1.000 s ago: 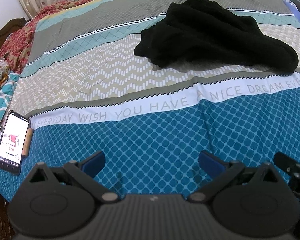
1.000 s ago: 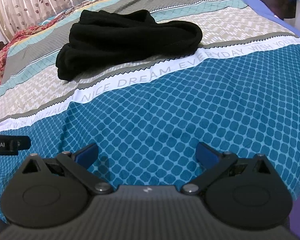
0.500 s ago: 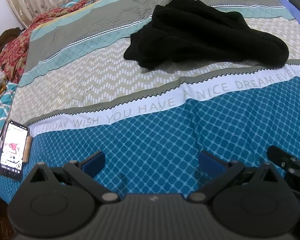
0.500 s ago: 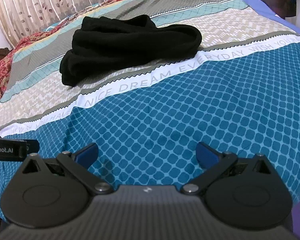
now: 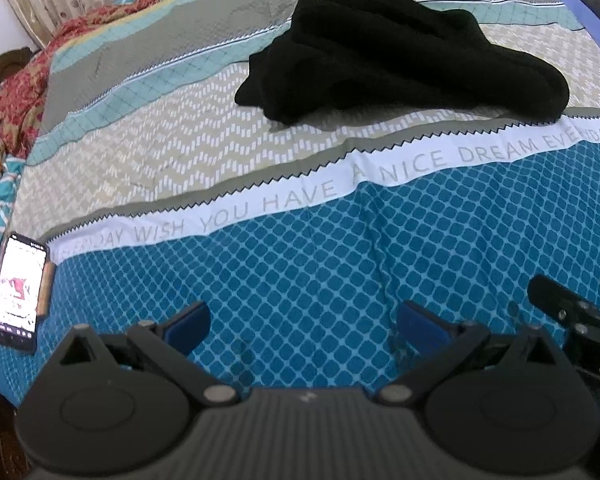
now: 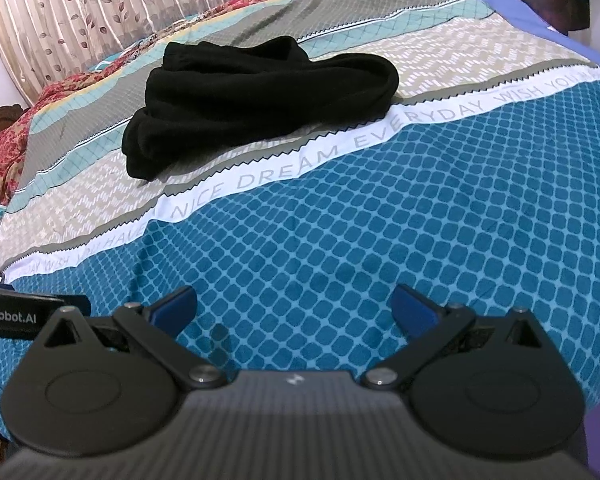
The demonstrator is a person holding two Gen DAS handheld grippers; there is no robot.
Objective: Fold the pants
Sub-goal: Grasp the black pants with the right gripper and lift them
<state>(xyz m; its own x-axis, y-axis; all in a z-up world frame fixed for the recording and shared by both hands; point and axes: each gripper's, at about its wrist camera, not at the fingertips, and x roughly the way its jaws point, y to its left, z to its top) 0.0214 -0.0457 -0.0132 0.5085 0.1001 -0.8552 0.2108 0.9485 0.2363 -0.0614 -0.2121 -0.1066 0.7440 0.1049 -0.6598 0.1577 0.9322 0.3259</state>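
Evidently both tools have advanced — black pants point(image 5: 400, 48) loom nearer, bunched mid-bed on the bedspread point(image 5: 300, 264). Left gripper point(image 5: 304, 320) and right gripper point(image 6: 294, 304) gape, empty; folding not begun.

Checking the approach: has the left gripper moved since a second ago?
Yes. The left gripper moved forward: the pants loom larger, and the phone sits lower.
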